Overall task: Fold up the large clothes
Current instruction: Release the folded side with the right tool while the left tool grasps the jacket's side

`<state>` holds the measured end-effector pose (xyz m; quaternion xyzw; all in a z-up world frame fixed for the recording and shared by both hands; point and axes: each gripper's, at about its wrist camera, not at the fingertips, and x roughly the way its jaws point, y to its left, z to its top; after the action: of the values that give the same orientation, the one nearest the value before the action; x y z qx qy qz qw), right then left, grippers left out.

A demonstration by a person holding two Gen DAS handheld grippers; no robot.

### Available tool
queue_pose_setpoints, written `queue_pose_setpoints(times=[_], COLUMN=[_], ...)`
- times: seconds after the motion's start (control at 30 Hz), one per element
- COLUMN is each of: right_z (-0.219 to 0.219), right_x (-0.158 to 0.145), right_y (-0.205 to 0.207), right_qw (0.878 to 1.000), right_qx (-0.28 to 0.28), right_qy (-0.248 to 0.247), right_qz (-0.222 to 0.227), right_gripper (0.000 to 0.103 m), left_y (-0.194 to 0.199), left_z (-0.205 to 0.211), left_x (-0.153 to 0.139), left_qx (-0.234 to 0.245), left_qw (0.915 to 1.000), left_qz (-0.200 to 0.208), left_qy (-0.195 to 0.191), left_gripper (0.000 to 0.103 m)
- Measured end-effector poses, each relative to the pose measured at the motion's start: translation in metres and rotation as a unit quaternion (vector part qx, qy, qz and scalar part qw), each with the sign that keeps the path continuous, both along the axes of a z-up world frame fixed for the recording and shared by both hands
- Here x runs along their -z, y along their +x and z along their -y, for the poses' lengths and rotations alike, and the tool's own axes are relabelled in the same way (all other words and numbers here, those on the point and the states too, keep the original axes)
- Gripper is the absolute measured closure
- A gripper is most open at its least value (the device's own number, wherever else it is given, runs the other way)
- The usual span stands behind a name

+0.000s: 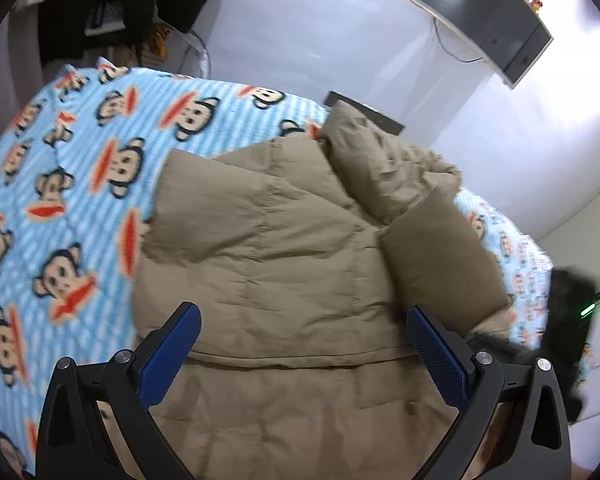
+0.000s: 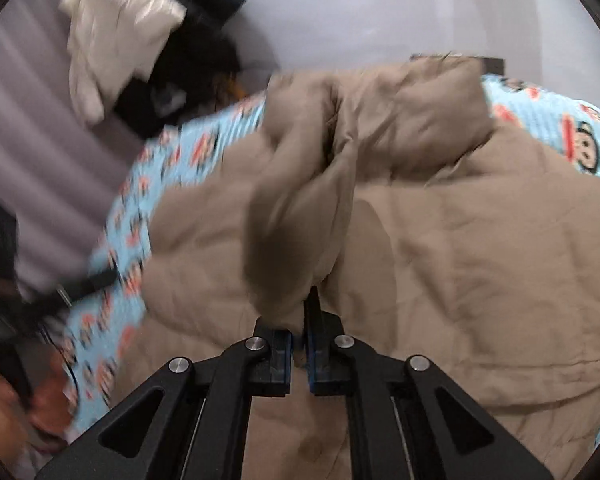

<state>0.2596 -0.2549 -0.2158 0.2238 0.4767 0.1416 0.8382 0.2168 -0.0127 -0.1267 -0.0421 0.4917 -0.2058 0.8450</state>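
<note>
1 bed w/ monkey-print sheet (image 1: pixel 60 184), 1 tan puffer jacket (image 1: pixel 284 248) spread across its middle. 1 wall TV (image 1: pixel 476 28) at top right. 2 grippers: left gripper (image 1: pixel 304 328) jaws spread wide, nothing between, hovering over jacket's lower half. Right gripper (image 2: pixel 299 344) pinched tight on jacket's sleeve (image 2: pixel 300 208), fabric bunched up from pads. Bare sheet left of the jacket in left cam; right bed edge close by.
</note>
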Motion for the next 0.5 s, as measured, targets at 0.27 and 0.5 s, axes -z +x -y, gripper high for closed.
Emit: queue_pose_setpoints(times=[0.27,0.5], right_z=[0.041,0.134], right_x=[0.001,0.038], right_y=[-0.034,-0.085], right_qw=[0.998,0.981], right_qx=[0.044,0.164], right_qy=[0.036,0.068], right_qz=[-0.019,-0.073], right_gripper=[0.022,0.022], left_y=[0.000,0.013], left_z=[0.038,0.065], left_x=[0.019,0.052], left_qx=[0.071,0.076], left_qw=[0.9953,0.9934], left_qz=[-0.049,-0.083], left_qy=[-0.043,-0.020], left_gripper=[0.000,0.002])
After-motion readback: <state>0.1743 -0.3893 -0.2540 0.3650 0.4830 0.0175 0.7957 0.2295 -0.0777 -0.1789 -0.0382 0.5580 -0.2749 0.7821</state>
